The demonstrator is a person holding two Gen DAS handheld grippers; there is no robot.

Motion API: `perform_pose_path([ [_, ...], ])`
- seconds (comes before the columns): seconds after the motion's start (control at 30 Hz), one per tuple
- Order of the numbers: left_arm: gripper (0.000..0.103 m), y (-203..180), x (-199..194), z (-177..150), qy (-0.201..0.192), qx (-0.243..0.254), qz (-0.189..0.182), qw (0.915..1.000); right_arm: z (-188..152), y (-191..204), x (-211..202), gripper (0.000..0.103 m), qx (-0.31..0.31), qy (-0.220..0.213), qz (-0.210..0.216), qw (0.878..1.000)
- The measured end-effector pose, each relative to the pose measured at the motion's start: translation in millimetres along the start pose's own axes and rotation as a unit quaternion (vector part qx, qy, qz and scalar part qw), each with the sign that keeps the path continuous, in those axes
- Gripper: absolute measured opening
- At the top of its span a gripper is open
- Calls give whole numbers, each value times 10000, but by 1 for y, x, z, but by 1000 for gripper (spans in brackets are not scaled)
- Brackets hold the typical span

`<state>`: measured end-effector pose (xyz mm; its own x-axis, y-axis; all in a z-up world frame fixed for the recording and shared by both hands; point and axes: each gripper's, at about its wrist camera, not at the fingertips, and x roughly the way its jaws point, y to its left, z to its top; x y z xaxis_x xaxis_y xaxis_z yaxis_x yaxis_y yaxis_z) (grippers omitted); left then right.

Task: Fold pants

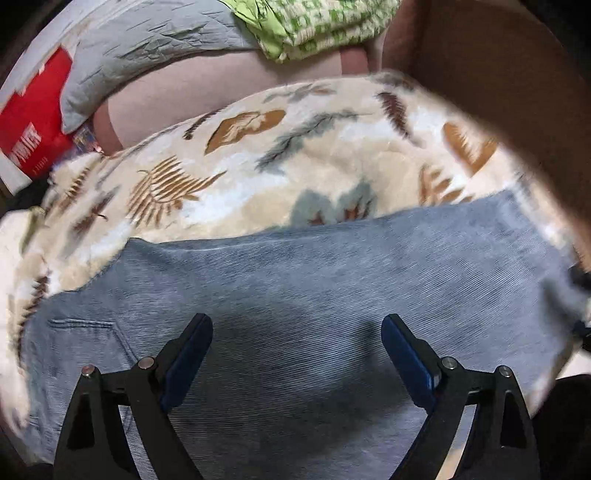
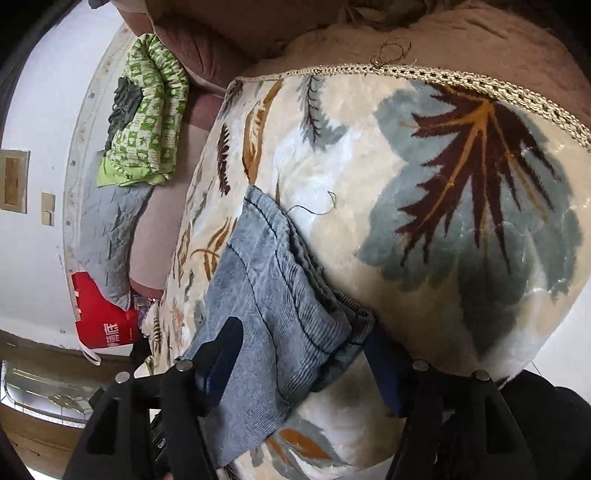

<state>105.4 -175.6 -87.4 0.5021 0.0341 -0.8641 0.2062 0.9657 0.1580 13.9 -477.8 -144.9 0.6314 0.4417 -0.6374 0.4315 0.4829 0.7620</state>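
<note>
Left side first: our left gripper (image 1: 296, 328) hangs over the broad blue panel of the pants (image 1: 303, 295), jaws spread wide, nothing between the pads, and we cannot tell whether the tips touch the cloth. A stitched pocket corner (image 1: 85, 326) shows at the far left of that panel. The pants lie on a cream blanket (image 1: 229, 173) with a leaf pattern, spread over a brown sofa (image 1: 491, 74); the garment's upper edge runs across the blanket from left to right. Behind sit a grey pillow (image 1: 147, 48), a green patterned quilt (image 1: 314, 26) and a red bag (image 1: 33, 122), all well apart from the work.

We judge the cloth soft and limp, a fine-ribbed corduroy or brushed denim, light to moderate in weight, not slippery, not fragile. It will drape and sag when lifted, and the plush blanket underneath may drag on it. Stitched seams and hems are the firmest places to pinch.

Right side: our right gripper (image 2: 301, 349) straddles a bunched, layered end of the pants (image 2: 273, 295), probably a leg end or doubled edge, with dark seam lines and a loose thread (image 2: 314, 210) trailing from the hem. Jaws stand apart with cloth between them; the pads do not appear to press it. We would close on that thick seam bundle, taking all layers together
</note>
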Motion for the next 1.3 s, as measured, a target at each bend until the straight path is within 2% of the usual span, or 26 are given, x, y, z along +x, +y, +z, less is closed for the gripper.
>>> perform_pose_path([
  [0.03, 94, -6, 17, -4, 351, 186, 10, 9992, 0, 1, 0, 63, -63, 7, -45, 10000],
  [0.07, 96, -5, 22, -6, 292, 183, -14, 9994, 1, 4, 1, 54, -145, 5, -136, 9998],
  [0.1, 100, -3, 21, -6, 205, 146, 16, 9997, 1, 6, 0, 32, -265, -13, -279, 9993],
  [0.23, 99, -4, 21, -2, 283, 252, 17, 9993, 3, 24, 4, 25, -593, -1, -476, 9971],
  [0.27, 99, -3, 23, 0, 313, 224, -45, 9992, 3, 30, 2, 24, -678, -43, -491, 9965],
  [0.37, 98, 11, 27, 5, 392, -22, -415, 9984, -5, 78, -8, 24, -1442, -355, -661, 9867],
  [0.47, 96, 37, 14, 4, 265, -497, -755, 9956, -32, 149, -17, 24, -2553, -663, -647, 9624],
  [0.53, 96, 71, -8, 0, -57, -966, -942, 9908, -68, 197, -18, 23, -3401, -779, -536, 9356],
  [0.6, 96, 115, -31, -11, -336, -1510, -891, 9839, -116, 237, -6, 23, -4243, -686, -496, 9016],
  [0.63, 96, 132, -39, -17, -426, -1697, -852, 9809, -139, 248, 2, 24, -4522, -614, -461, 8886],
  [0.7, 96, 170, -52, -34, -558, -2071, -669, 9744, -187, 258, 34, 27, -4969, -188, -401, 8667],
  [0.77, 96, 202, -60, -51, -601, -2357, -431, 9690, -224, 248, 79, 34, -5182, 530, -531, 8519],
  [0.83, 96, 219, -64, -64, -527, -2532, -266, 9656, -255, 220, 130, 58, -5116, 1400, -572, 8458],
  [0.87, 96, 223, -67, -70, -477, -2547, -262, 9655, -262, 212, 139, 58, -5151, 1478, -659, 8417],
  [0.9, 96, 224, -70, -74, -482, -2527, -295, 9659, -268, 212, 130, 63, -5320, 1104, -524, 8379],
  [0.93, 96, 223, -73, -75, -515, -2513, -313, 9660, -267, 213, 124, 70, -5259, 1161, -370, 8418],
  [0.97, 96, 218, -76, -73, -565, -2517, -373, 9654, -260, 213, 118, 71, -5023, 1339, -167, 8541],
  [1.0, 96, 214, -79, -69, -618, -2509, -490, 9648, -247, 211, 108, 72, -4707, 1384, 34, 8714],
  [1.1, 96, 191, -84, -52, -738, -2340, -1032, 9639, -208, 195, 74, 75, -3915, 1036, 427, 9133],
  [1.13, 96, 182, -85, -47, -754, -2278, -1181, 9636, -192, 188, 65, 79, -3536, 908, 567, 9292],
  [1.2, 96, 160, -83, -39, -754, -2158, -1434, 9629, -166, 166, 58, 86, -2814, 861, 878, 9517],
  [1.23, 96, 150, -77, -38, -638, -2101, -1541, 9634, -151, 143, 69, 89, -2228, 1114, 958, 9637],
  [1.27, 96, 139, -70, -37, -473, -2011, -1548, 9661, -144, 128, 80, 89, -1859, 1377, 837, 9693],
  [1.3, 96, 128, -56, -39, -225, -1849, -1446, 9718, -140, 107, 97, 86, -1331, 1823, 757, 9713],
])
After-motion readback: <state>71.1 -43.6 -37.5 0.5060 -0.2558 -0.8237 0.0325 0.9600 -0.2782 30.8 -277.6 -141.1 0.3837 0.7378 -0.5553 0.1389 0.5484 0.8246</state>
